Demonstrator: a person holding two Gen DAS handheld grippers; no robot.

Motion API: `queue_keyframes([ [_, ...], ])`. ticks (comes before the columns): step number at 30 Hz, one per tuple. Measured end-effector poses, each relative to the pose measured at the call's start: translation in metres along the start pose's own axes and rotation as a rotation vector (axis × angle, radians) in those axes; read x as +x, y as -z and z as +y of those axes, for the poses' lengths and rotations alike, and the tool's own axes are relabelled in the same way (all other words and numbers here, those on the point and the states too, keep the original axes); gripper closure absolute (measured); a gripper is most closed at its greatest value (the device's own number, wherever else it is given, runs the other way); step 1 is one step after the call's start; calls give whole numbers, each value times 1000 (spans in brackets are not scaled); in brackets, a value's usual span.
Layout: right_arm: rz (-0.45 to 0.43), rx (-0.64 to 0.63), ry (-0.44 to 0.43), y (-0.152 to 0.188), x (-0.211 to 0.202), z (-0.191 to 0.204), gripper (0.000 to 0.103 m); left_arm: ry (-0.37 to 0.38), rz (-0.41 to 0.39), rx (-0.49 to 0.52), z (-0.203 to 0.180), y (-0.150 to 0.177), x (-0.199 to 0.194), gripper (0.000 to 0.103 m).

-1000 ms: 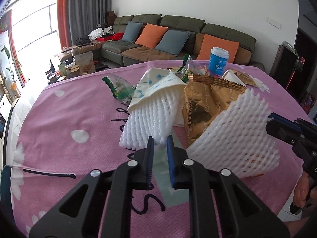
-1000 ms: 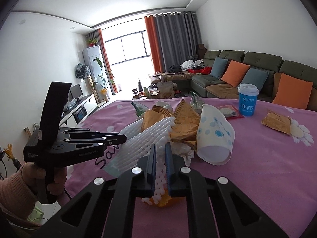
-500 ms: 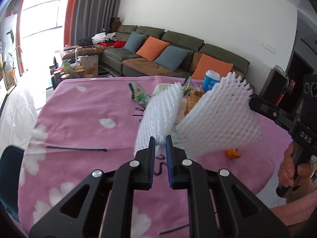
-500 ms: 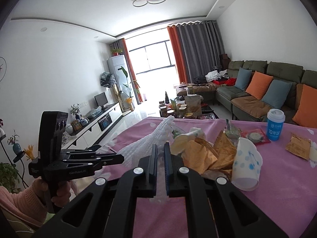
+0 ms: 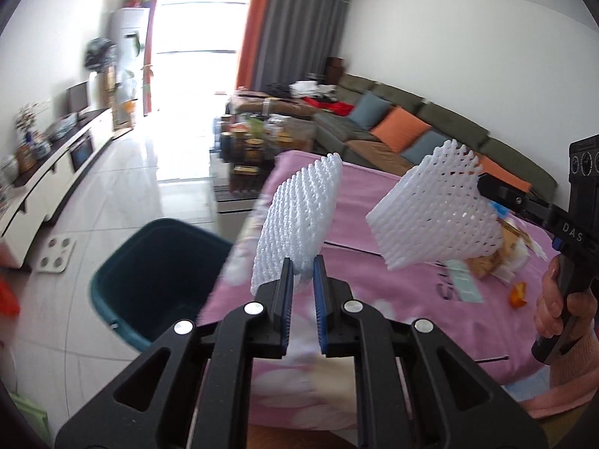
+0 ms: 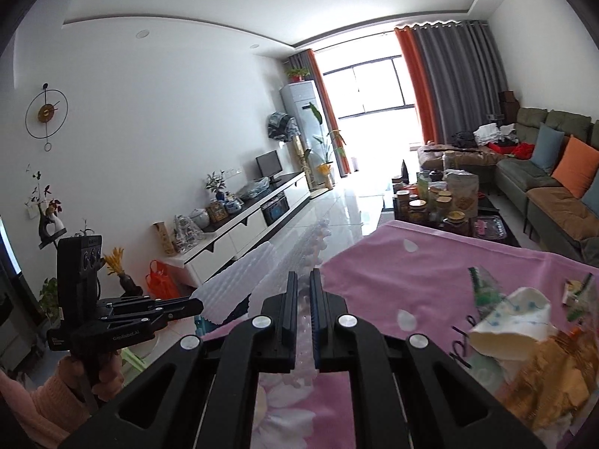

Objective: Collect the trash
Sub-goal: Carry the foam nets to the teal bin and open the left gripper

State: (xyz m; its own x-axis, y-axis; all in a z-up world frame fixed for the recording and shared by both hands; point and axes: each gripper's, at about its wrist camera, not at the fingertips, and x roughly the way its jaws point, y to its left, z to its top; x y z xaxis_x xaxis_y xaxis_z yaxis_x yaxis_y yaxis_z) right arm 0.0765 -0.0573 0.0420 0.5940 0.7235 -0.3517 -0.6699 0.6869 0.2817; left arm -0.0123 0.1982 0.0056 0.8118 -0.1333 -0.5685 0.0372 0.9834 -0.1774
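You are holding two pieces of white foam netting. Your left claw (image 5: 301, 280) is clamped on the lower edge of one foam net (image 5: 299, 217), which is standing up from the jaws; your right claw (image 6: 303, 299) is pinched on the second foam net (image 5: 434, 209), which is hanging out to the right over the pink worktop (image 5: 374, 269).

This netting is feather-light, soft and springy. It is squashing flat under the pads and will not slip easily, but it is flopping and catching air, so keep gripping near an edge with a firm pinch. Nothing about it is fragile.

The dark teal bin (image 5: 157, 277) is sitting on the floor at the near left, just beside the worktop's edge. Its inside is looking dark and, as far as the blur allows, empty.

On the right of the worktop, a heap of wrappers (image 6: 554, 359) and a dotted paper cup (image 6: 509, 321) is waiting, well apart from the bin.
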Motion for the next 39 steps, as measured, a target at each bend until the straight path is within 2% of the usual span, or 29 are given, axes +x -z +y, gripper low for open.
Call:
queue_keyframes([
  [7, 83, -5, -96, -22, 82, 28, 98, -139, 8, -95, 74, 5, -5, 92],
  [14, 178, 24, -136, -26, 151, 43, 98, -189, 56, -160, 121, 9, 14, 92],
  [21, 294, 59, -129, -13, 213, 48, 98, -223, 121, -219, 143, 20, 48, 91],
  [28, 393, 74, -118, 4, 256, 62, 98, -251, 178, -262, 149, 27, 81, 90],
  [31, 437, 88, -106, 10, 272, 65, 95, -245, 188, -284, 152, 30, 90, 88],
  [34, 475, 104, -79, 16, 283, 63, 92, -249, 181, -309, 154, 30, 97, 75],
  [35, 483, 107, -70, 17, 287, 62, 87, -251, 177, -315, 154, 30, 99, 71],
  [36, 488, 112, -66, 18, 288, 61, 84, -256, 170, -321, 155, 30, 99, 70],
  [39, 480, 116, -63, 17, 281, 58, 84, -270, 142, -340, 154, 28, 96, 63],
])
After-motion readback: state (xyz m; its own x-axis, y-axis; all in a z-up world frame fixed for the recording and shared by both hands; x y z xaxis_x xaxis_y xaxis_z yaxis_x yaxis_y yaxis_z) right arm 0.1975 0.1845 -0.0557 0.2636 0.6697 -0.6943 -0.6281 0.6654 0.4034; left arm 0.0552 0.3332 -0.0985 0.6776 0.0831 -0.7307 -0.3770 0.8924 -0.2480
